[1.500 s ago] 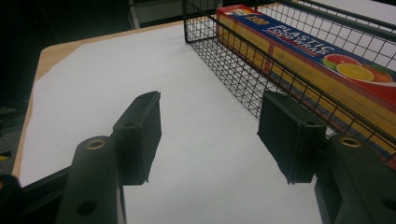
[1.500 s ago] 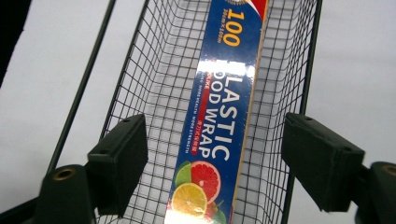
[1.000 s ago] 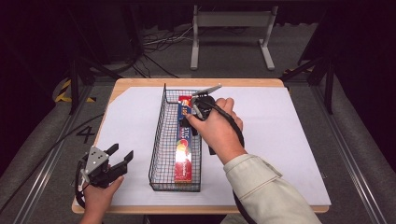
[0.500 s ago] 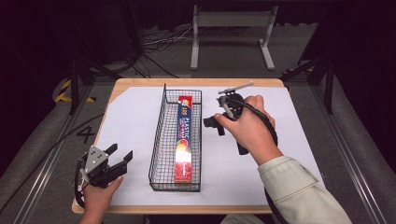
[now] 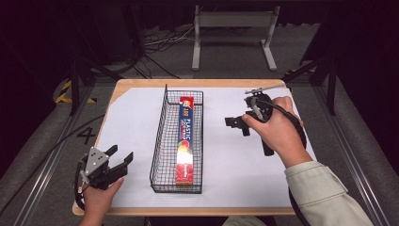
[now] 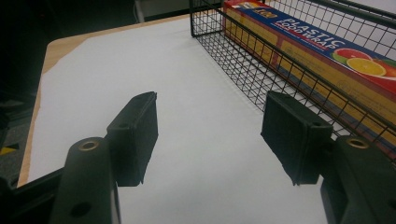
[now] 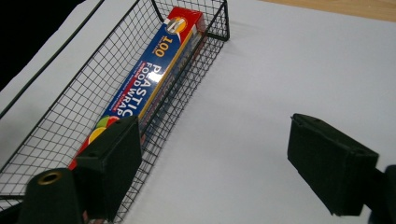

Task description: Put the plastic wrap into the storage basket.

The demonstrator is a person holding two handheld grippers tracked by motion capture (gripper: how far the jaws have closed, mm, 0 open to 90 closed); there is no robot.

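Observation:
A long box of plastic food wrap (image 5: pixel 186 139), blue and red with fruit pictures, lies flat in a black wire basket (image 5: pixel 162 136) at the table's middle. My right gripper (image 5: pixel 234 123) hovers to the right of the basket, open and empty, pointing left at it. In the right gripper view the box (image 7: pixel 149 74) lies in the basket (image 7: pixel 60 112) to the left of the jaws. My left gripper (image 5: pixel 120 160) rests open and empty near the front left corner. In the left gripper view the box (image 6: pixel 327 60) and basket (image 6: pixel 261 70) lie to the right.
A white sheet (image 5: pixel 136 122) covers most of the wooden table (image 5: pixel 141 84). A grey metal stand (image 5: pixel 233 28) and cables are on the floor beyond the far edge. The person's right sleeve (image 5: pixel 324 193) comes in at the bottom right.
My right gripper has let go of the box and drawn back to the right, away from the basket. The box stays lying in the basket. The left gripper has not moved.

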